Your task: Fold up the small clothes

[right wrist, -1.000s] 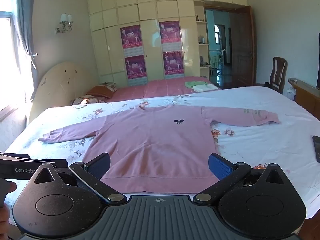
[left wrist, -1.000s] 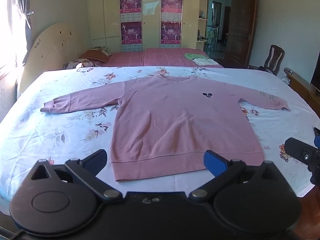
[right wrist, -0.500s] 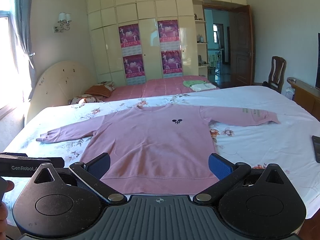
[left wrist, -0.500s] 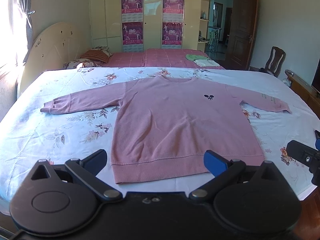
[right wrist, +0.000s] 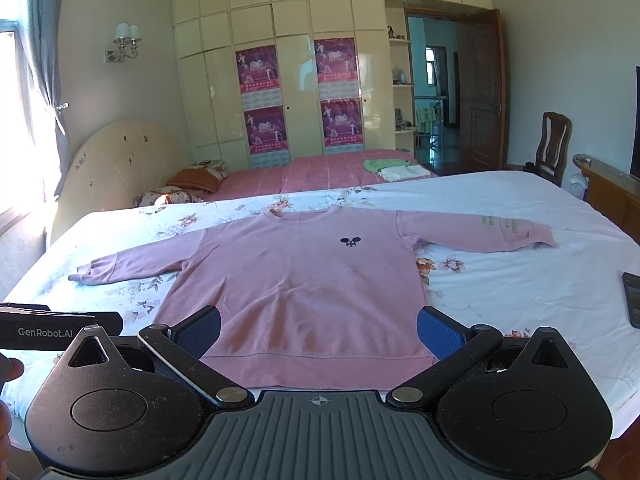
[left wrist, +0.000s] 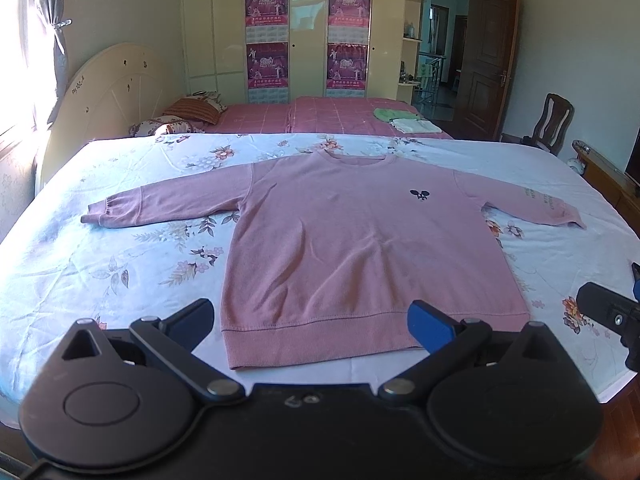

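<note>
Pink sweatshirt [left wrist: 360,256] flat on floral bedsheet [left wrist: 120,264] (sleeves outspread), left gripper [left wrist: 312,320] and right gripper [right wrist: 319,330] wide-jawed, empty

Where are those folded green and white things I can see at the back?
The folded green and white clothes lie on the pink bed behind the floral one, towards its right end, near the open doorway in both views.

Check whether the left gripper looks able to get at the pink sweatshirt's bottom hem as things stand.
Probably yes. The left gripper is open and empty, and the pink sweatshirt lies flat on the bed with its hem directly ahead between the fingers. Nothing lies on or before that edge.
</note>
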Tool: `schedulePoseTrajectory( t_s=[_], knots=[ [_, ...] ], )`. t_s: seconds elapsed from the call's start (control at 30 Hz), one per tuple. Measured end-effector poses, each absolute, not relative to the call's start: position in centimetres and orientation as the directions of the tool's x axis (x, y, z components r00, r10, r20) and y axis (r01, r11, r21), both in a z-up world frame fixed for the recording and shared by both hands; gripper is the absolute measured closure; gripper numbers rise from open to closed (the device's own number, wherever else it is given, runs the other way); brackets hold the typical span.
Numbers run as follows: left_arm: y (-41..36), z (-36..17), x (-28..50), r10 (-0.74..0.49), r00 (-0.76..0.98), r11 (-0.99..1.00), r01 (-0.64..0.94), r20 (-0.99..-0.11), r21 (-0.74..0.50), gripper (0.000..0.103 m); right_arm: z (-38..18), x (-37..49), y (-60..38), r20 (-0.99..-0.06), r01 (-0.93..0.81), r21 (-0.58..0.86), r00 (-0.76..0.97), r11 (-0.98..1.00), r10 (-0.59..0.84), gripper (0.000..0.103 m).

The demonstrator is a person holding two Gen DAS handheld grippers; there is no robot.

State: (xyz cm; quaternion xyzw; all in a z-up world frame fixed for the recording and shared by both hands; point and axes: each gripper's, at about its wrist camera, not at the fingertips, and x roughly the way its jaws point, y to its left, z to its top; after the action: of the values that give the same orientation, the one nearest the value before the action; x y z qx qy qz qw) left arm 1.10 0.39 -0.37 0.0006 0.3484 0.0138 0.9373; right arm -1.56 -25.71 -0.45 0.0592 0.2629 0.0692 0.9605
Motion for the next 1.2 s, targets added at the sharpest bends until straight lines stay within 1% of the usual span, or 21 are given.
schedulePoseTrajectory(
  t_s=[1.2],
  knots=[
    [0.8,-1.1,3.2,0.026,0.745,0.999,-0.037,-0.666,-0.002,0.000,-1.0,0.3,-25.6,-0.514,-0.104,0.137,0.843,0.985,0.161,0.000]
  ],
)
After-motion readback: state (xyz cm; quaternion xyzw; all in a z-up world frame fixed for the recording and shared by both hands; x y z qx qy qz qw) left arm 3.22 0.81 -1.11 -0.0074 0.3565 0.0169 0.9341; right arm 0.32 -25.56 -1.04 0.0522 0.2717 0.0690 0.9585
